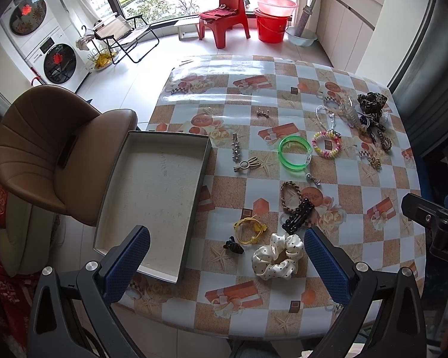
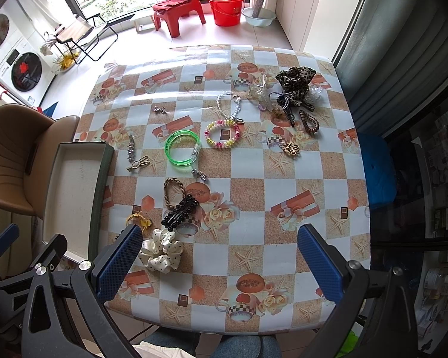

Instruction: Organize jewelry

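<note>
At the far left a tan chair (image 1: 59,161) stands beside the tabletop (image 1: 283,316), which wears a checked cloth printed with roses, gift boxes and starfish. A shallow cardboard box (image 1: 152,197) lies open on the tabletop's left edge, its pale floor bare. Just right of it rest a silver rhinestone clip (image 1: 235,149) and a gold looped clip (image 1: 246,164), and nearer the front edge a small dark claw clip (image 1: 233,247) sits beside a yellow hair tie (image 1: 249,230). The left claw (image 1: 227,264) hangs above the near edge with its blue pads spread wide, holding nothing; the cream polka-dot scrunchie (image 1: 276,256) lies on the cloth between its fingers in the left wrist view. Behind the scrunchie a black beaded barrette (image 1: 297,216) overlaps a brown braided band (image 1: 289,195). Toward the middle lies a green bangle (image 2: 182,147), with a pastel bead bracelet (image 2: 223,133) just to its right and a clear bead chain (image 2: 228,104) beyond. The right claw (image 2: 219,261) is likewise wide apart and empty over bare checks at the near edge. At the far right corner a leopard scrunchie (image 2: 294,85) tops a tangle of hair ties, with a brown spiral tie (image 2: 309,121) and a gold ornament (image 2: 291,149) nearby.
</note>
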Demonstrator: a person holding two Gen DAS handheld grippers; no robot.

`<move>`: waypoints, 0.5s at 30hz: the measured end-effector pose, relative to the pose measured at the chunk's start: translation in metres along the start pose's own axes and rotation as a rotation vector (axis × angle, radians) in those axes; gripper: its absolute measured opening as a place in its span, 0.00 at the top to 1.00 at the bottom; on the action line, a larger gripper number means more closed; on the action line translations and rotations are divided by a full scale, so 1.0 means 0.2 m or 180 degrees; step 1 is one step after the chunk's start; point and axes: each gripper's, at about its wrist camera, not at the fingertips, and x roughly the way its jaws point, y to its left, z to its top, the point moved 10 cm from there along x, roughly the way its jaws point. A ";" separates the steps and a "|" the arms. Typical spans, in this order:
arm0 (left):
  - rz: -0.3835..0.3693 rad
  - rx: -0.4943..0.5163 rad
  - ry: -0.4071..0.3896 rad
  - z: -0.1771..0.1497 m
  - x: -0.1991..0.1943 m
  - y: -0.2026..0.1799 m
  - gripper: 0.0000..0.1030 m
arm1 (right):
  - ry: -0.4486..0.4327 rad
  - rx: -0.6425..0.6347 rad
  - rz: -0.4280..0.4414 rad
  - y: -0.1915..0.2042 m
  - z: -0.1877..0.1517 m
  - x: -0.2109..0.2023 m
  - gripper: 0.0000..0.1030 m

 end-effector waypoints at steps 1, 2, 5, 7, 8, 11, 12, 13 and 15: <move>-0.0001 0.0000 0.0000 0.00 0.00 0.00 0.00 | 0.0002 0.0002 0.0001 0.00 0.00 0.00 0.00; -0.0002 -0.0001 0.0001 0.00 0.00 0.00 0.00 | 0.0001 0.0000 -0.0001 0.00 0.00 0.00 0.00; -0.0005 -0.0003 0.0004 0.00 0.00 0.00 0.00 | 0.0003 0.0006 0.0000 0.00 0.00 0.00 0.00; -0.0007 -0.0005 0.0006 0.00 0.00 0.00 0.00 | 0.0003 0.0004 -0.0002 0.00 0.00 0.00 0.00; -0.0009 -0.0006 0.0007 0.00 0.00 0.00 0.00 | 0.0003 0.0004 -0.0002 0.00 0.00 0.00 0.00; -0.0015 -0.0008 0.0009 0.00 0.00 -0.01 0.00 | 0.0004 0.0006 -0.0003 0.00 0.00 0.01 0.00; -0.0017 -0.0009 0.0010 0.00 0.00 -0.01 0.00 | 0.0003 0.0000 -0.0002 0.00 0.00 0.01 0.00; -0.0018 -0.0010 0.0011 0.00 0.00 -0.01 0.00 | 0.0004 -0.0002 -0.0002 0.00 0.00 0.01 0.00; -0.0020 -0.0011 0.0013 0.00 0.00 -0.01 0.00 | 0.0006 -0.0004 -0.0001 0.00 0.00 0.01 0.00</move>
